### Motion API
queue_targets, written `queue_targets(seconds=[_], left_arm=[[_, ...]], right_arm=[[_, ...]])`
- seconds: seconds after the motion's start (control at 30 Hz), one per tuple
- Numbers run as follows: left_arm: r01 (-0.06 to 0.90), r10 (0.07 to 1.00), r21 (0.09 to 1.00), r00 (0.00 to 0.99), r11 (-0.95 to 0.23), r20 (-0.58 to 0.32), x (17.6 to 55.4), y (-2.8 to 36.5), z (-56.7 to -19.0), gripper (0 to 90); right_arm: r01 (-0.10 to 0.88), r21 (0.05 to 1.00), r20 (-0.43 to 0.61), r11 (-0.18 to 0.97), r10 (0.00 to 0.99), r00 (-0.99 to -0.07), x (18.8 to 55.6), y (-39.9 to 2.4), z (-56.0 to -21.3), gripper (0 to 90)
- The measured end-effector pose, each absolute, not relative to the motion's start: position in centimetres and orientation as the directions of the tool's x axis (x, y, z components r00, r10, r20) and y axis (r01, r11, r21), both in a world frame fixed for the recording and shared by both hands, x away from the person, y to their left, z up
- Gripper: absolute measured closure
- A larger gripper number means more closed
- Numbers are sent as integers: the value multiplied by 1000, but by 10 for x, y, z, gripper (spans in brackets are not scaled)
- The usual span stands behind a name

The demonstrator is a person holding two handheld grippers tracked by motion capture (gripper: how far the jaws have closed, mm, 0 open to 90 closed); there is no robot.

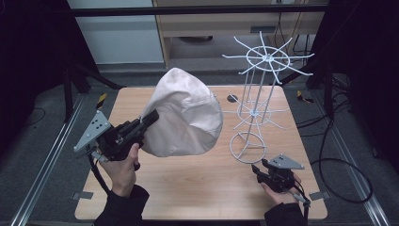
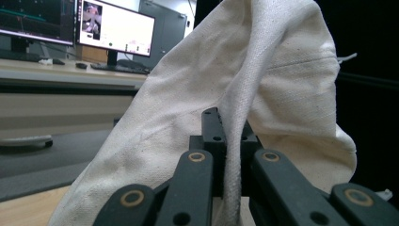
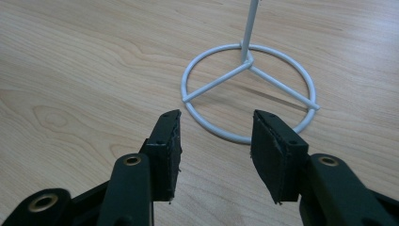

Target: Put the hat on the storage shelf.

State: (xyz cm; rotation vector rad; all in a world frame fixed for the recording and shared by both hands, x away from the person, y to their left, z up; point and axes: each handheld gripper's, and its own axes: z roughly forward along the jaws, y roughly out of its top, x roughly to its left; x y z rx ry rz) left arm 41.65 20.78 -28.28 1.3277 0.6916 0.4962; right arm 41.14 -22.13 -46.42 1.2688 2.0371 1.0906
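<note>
A cream cloth hat (image 1: 186, 115) hangs in the air over the left half of the wooden table (image 1: 197, 188), puffed out like a dome. My left gripper (image 1: 149, 118) is shut on its lower edge; in the left gripper view a fold of the cloth hat (image 2: 263, 80) runs down between the closed jaws of that left gripper (image 2: 230, 136). A white wire rack (image 1: 256, 101) with spoked tiers stands at the right of the table. My right gripper (image 1: 256, 168) rests open near the rack's ring base (image 3: 247, 92), the right gripper (image 3: 215, 143) holding nothing.
A small dark disc (image 1: 232, 98) lies on the table behind the hat. Monitors and a desk (image 2: 70, 42) stand beyond in the left gripper view. Metal rails (image 1: 47, 155) run along the table's sides, and cables lie on the floor at right.
</note>
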Motion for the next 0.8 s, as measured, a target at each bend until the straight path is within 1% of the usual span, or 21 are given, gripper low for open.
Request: queue_targets(seconds=[0.37, 0.63, 0.8], left_arm=[[46, 639, 957, 735, 286, -226, 420, 191, -264, 880], [25, 632, 949, 741, 314, -229, 424, 179, -246, 880], [28, 633, 948, 738, 317, -234, 430, 169, -237, 880]], right_arm=[[497, 832, -1, 247, 897, -443, 412, -221, -465, 531], [501, 829, 3, 247, 895, -446, 412, -220, -465, 531], [502, 827, -1, 252, 894, -448, 412, -220, -466, 532]])
